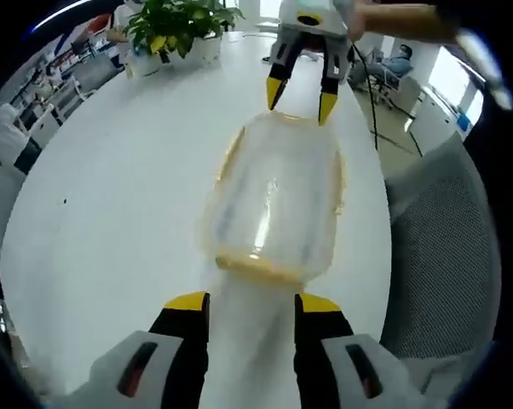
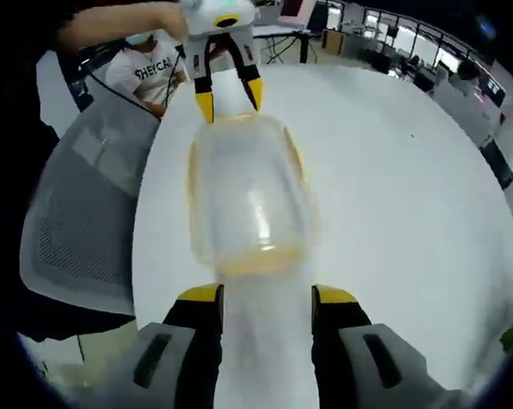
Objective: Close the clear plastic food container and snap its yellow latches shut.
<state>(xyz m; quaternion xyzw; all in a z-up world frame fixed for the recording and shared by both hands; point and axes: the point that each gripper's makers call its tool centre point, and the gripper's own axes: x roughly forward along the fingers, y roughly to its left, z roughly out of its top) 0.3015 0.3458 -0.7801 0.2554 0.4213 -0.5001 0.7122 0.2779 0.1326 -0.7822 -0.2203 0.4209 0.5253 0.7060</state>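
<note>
The clear plastic food container [image 1: 273, 200] lies on the round white table [image 1: 112, 213], its lid resting on top and its yellow latches running along the rim. My left gripper [image 1: 252, 302] stands open just short of the container's near end, touching nothing. At the far end my right gripper [image 1: 301, 98] is open, its yellow tips right at the rim. In the right gripper view the same container [image 2: 248, 196] lies between my open right gripper [image 2: 267, 296] and the open left gripper [image 2: 229, 98] across from it.
A potted plant [image 1: 175, 25] stands at the table's far edge. A grey mesh chair [image 1: 444, 239] [image 2: 77, 230] sits close beside the table by the container. A seated person [image 2: 150, 68] is behind it. Wide bare tabletop [image 2: 410, 213] lies on the other side.
</note>
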